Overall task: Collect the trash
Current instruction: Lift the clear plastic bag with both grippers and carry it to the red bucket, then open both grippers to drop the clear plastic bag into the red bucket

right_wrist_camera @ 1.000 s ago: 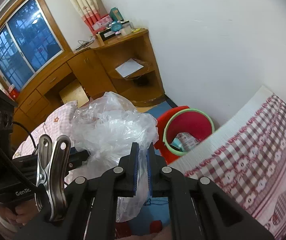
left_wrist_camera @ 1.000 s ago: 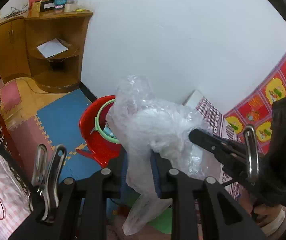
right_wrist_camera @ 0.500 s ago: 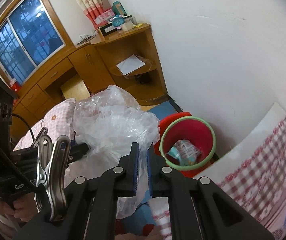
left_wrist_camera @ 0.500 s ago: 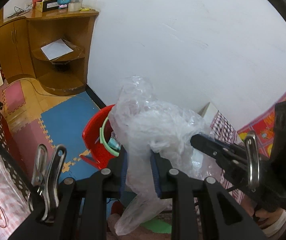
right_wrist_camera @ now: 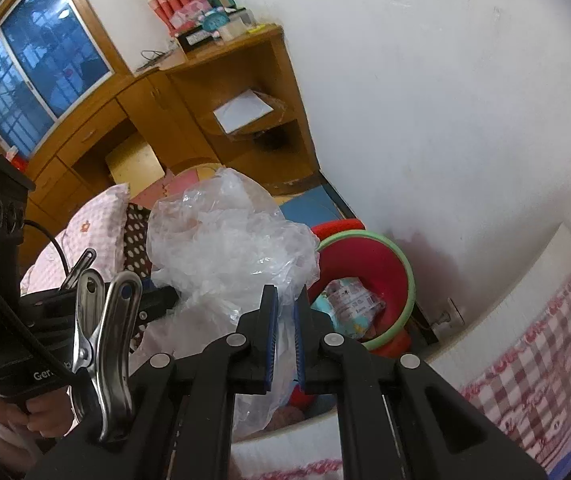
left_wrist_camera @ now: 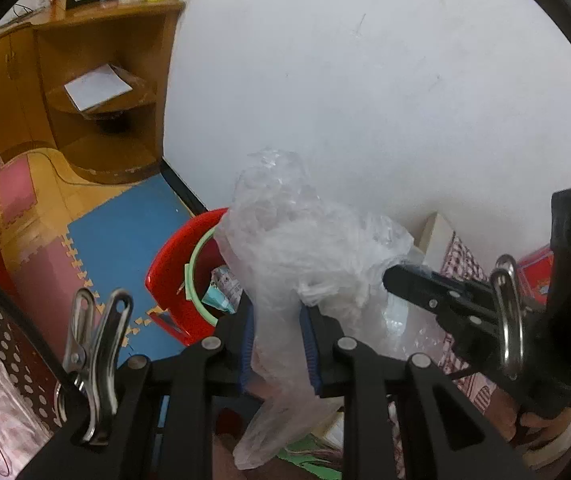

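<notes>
Both grippers [left_wrist_camera: 276, 343] [right_wrist_camera: 283, 330] pinching crumpled plastic bag [left_wrist_camera: 297, 248], red bin [right_wrist_camera: 381, 264] beyond, wooden shelf [left_wrist_camera: 101, 92] behind

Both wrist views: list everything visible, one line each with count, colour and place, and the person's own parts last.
plastic bag: one, clear, crumpled, held up between both grippers.
bin: one, red with a green rim, on the floor by the white wall.
packet: at least one, pale printed wrapper, inside the bin.
corner shelf unit: one, brown wood, against the wall.
paper: one white sheet, on the middle shelf.
floor mats: blue and pink foam tiles, beside the bin.
window: one, dark panes, above the cabinets.
checked cloth: red and white, lower right of the right view.
left gripper: black, blue-padded fingers shut on the bag.
right gripper: black, fingers shut on the bag.
</notes>
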Available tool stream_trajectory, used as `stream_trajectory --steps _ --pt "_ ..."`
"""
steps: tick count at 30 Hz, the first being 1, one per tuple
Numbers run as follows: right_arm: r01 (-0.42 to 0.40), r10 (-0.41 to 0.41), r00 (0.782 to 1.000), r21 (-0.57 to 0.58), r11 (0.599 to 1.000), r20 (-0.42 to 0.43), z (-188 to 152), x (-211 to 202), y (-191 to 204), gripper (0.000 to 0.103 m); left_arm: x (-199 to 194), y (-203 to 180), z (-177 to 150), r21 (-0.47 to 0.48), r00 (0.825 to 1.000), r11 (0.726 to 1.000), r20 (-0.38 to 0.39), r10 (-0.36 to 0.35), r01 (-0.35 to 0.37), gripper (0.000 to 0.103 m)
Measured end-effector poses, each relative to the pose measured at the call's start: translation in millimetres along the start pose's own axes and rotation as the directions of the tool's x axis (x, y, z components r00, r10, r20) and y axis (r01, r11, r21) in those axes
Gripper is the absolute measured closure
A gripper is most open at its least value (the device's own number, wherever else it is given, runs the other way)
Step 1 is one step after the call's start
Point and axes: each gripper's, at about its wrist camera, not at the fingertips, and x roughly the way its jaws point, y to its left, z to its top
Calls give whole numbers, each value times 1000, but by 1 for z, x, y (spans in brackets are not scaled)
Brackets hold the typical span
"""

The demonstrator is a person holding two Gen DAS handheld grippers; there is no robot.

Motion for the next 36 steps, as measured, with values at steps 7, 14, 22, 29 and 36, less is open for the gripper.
stream_trajectory --steps 7,14,22,29,36 --pt "65 -62 996 42 997 -69 12 37 -19 94 46 8 13 46 998 998 -47 -34 36 80" --pt "110 -101 978 41 993 -182 22 78 -37 94 97 19 22 42 990 997 -126 -66 72 80" --pt "169 -149 942 42 985 -300 37 126 -50 93 147 30 34 50 977 995 -200 -73 84 81" --pt "216 -191 887 11 976 -420 48 172 -68 91 186 37 46 53 967 993 -241 -88 103 81" --pt "248 -201 841 27 968 -501 46 208 -86 90 226 48 52 53 950 993 -299 -87 108 81"
